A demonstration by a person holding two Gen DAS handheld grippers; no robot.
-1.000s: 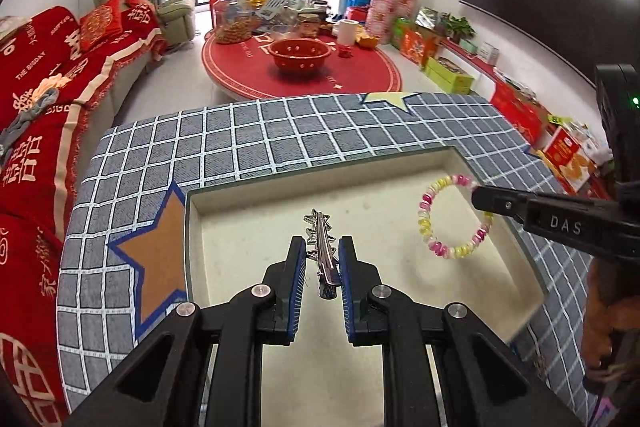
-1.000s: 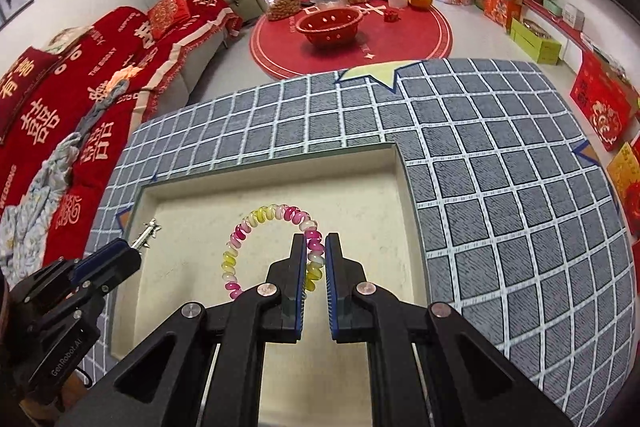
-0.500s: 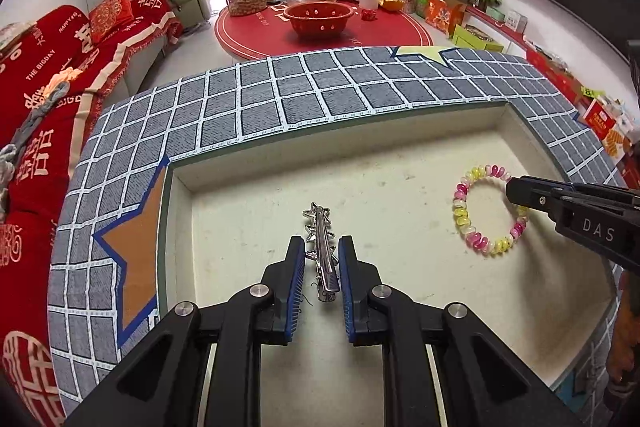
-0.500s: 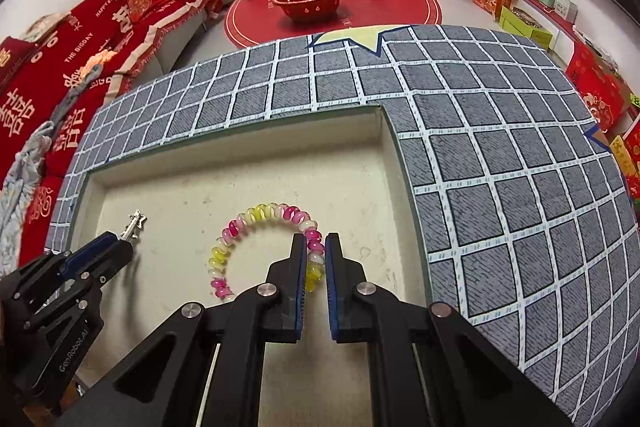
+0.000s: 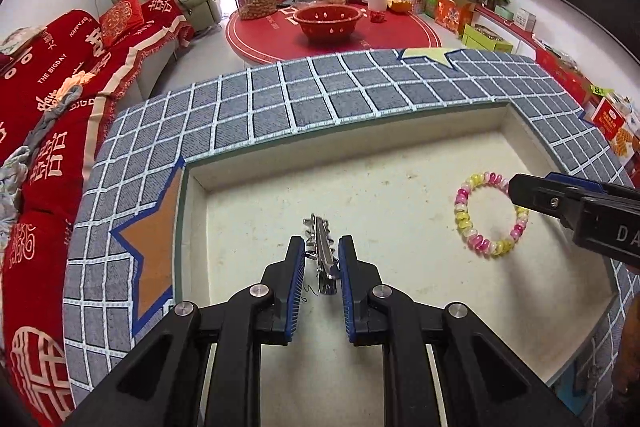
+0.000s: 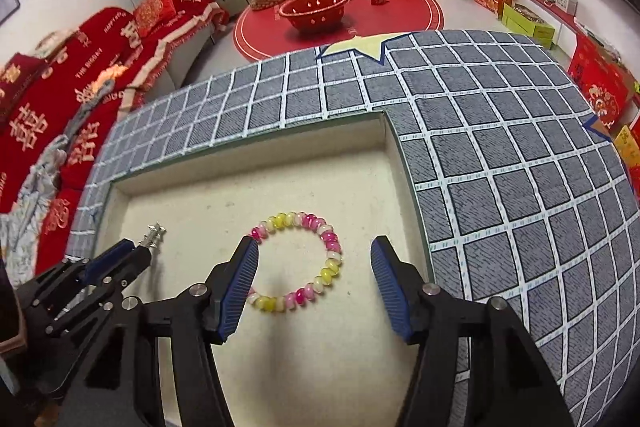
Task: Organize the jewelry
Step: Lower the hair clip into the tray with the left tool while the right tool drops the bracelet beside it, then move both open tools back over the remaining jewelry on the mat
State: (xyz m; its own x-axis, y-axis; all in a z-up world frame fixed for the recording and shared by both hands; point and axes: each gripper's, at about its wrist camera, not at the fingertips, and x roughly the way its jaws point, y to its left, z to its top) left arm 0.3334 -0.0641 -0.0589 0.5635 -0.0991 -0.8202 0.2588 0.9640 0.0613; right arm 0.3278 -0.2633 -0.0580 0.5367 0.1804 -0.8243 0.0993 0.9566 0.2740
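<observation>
Item one: your left tongs [image 5: 322, 259] pinch a silver hair clip [image 5: 323, 254] by its near end. The clip's toothed tip points away from you, over the floor of the cream-lined tray [image 5: 360, 147], left of the tray's middle. Whether the clip touches the lining you cannot tell.

Item two: your right tongs [image 6: 314, 269] stand spread and are opening, their blue pads [image 6: 240, 285] clear of the bead bracelet [image 6: 298, 261]. The bracelet, pink, yellow and white, lies flat on the tray's lining between the two pads, its left side partly behind the left pad. It sits in the tray's right half, well apart from the clip.

Item three: the tray is a shallow open box with a green rim, resting on a table covered in a grey checked cloth [image 6: 500, 155] with star patches.

Item four, background: a red round mat [image 5: 332, 31] carrying a red colander bowl [image 5: 328, 21], jars and packets; a sofa under red covers [image 5: 52, 87] along the left.
</observation>
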